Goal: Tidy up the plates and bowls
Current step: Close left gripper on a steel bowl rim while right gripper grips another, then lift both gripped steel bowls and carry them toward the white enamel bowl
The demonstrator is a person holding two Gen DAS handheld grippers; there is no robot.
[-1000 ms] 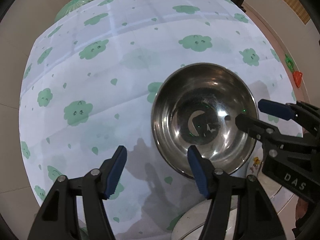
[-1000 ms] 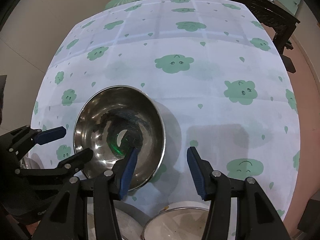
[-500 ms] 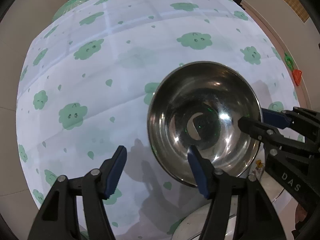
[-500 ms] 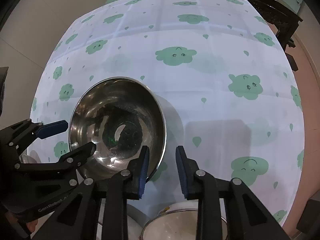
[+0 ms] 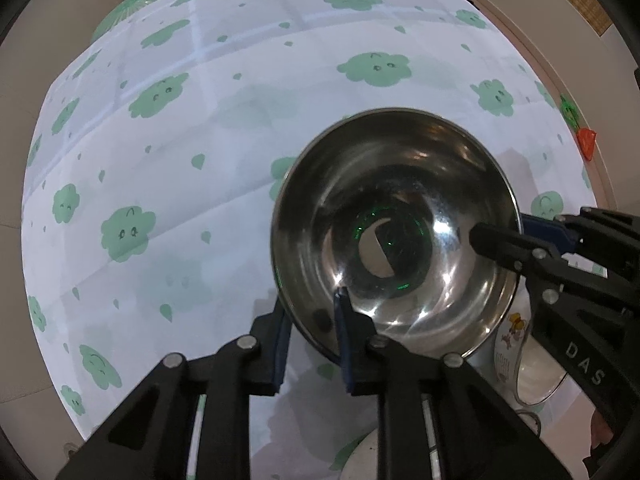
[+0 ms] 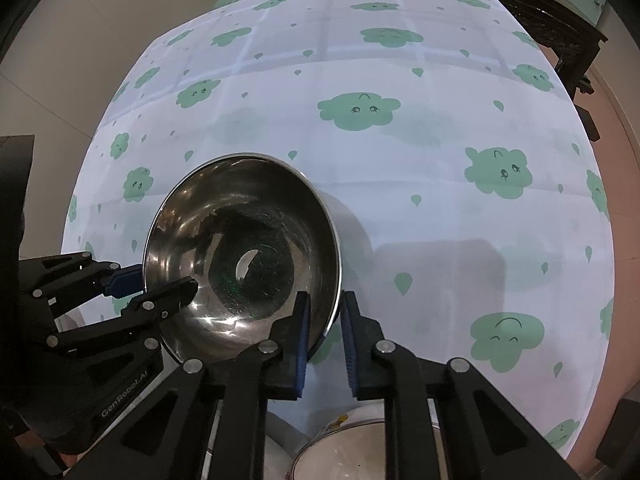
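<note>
A shiny steel bowl (image 5: 392, 208) is lifted a little over the cloud-print tablecloth (image 5: 160, 160), tilted. My left gripper (image 5: 310, 308) has one blue pad inside the bowl's near wall and one outside, and its jaws are closing with the rim pinched between them. My right gripper (image 6: 325, 300) straddles the opposite rim of the same bowl (image 6: 240, 240); its jaws are closing too, on the wall. Each view shows the other gripper at the bowl's side: the right gripper (image 5: 508, 228) and the left gripper (image 6: 160, 280).
A white bowl with a cartoon print (image 5: 516, 344) sits under the grippers, near the table's front edge. Another pale dish (image 6: 360, 448) lies below the right gripper. Dark wooden furniture (image 6: 560, 20) stands beyond the far right corner. The cloth behind the bowl is bare.
Both grippers went from wide open to closed around the bowl's rim. The bowl has tipped and come slightly nearer the cameras.
</note>
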